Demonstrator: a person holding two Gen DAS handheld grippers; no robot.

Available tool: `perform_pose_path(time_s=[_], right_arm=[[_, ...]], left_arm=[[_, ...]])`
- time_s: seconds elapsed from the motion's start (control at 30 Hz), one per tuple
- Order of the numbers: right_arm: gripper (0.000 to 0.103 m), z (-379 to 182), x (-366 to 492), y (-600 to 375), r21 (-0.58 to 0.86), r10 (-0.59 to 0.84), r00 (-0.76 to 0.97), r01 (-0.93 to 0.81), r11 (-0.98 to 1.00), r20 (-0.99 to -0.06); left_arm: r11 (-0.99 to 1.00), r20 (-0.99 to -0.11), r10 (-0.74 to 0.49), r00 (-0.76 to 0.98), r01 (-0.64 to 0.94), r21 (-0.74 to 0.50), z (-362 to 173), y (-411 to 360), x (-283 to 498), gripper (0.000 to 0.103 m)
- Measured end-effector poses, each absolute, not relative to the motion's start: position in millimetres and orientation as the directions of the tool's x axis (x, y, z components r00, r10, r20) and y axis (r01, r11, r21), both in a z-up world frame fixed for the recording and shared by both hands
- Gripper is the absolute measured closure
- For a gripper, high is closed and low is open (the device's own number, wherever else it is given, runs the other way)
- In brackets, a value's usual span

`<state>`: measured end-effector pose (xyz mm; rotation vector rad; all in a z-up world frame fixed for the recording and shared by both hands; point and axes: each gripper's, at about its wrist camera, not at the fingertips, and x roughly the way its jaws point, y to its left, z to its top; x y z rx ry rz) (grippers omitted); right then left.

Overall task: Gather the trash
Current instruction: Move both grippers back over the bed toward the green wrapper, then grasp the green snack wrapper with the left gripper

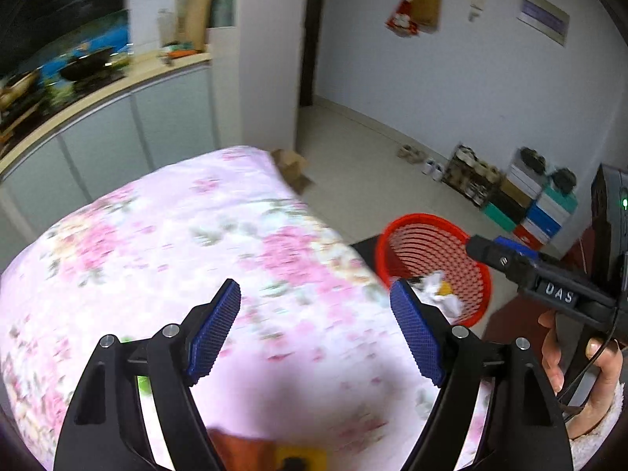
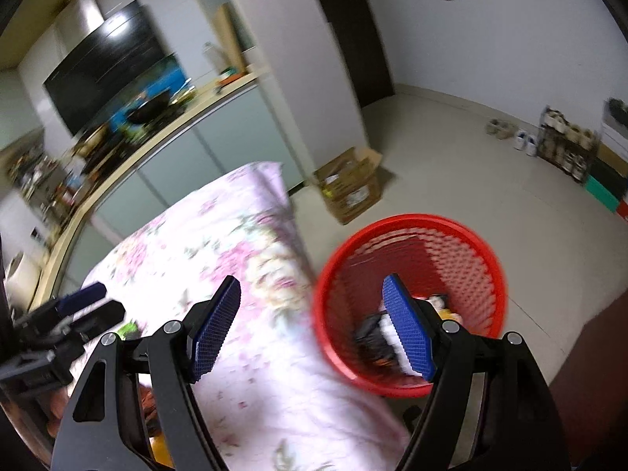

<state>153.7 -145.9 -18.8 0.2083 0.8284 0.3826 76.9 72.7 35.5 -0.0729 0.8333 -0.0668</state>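
Blue ribbed pads stand wide on both tools: the left gripper [image 1: 315, 327] is opening with nothing between its jaws, the right gripper [image 2: 312, 327] gapes empty too. Beneath them spreads the pink floral cloth [image 1: 188, 243], a green scrap [image 2: 128, 329] lying near the left tool. Farther right, the red mesh basket [image 2: 467, 235] holds crumpled trash [image 1: 439, 294]. Blur suggests haste; a careless swing could knock the light basket over.
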Motion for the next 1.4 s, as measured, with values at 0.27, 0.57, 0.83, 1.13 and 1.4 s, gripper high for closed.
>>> perform_pose_path(time_s=[0.27, 0.57, 0.83, 1.13, 1.4], right_arm=[[0.031, -18.8, 137.2, -93.8, 0.309, 0.471, 0.558, -0.363, 0.879, -0.683], [0.031, -20.9, 124.4, -49.5, 0.298, 0.504, 0.506, -0.435, 0.85, -0.7], [0.031, -23.2, 117.2, -27.5, 0.287, 0.51, 0.479, -0.464, 0.838, -0.714], [0.031, -30.5, 120.4, -24.2, 0.279, 0.494, 0.469, -0.455, 0.846, -0.732], [0.031, -41.2, 128.0, -24.7, 0.277, 0.478, 0.45, -0.442, 0.853, -0.754]], left_arm=[[0.978, -0.712, 0.041, 0.701, -0.175, -0.115, 51.7, 162.3, 30.1, 0.027], [0.936, -0.718, 0.135, 0.683, -0.325, -0.134, 42.7, 229.8, -17.7, 0.025], [0.941, -0.757, 0.133, 0.64, -0.321, -0.105, 11.2, 236.5, -9.9, 0.024], [0.964, -0.825, 0.073, 0.56, -0.252, -0.086, -44.0, 234.7, 30.2, 0.022], [0.973, -0.85, 0.039, 0.525, -0.213, -0.088, -73.6, 233.2, 57.1, 0.022]])
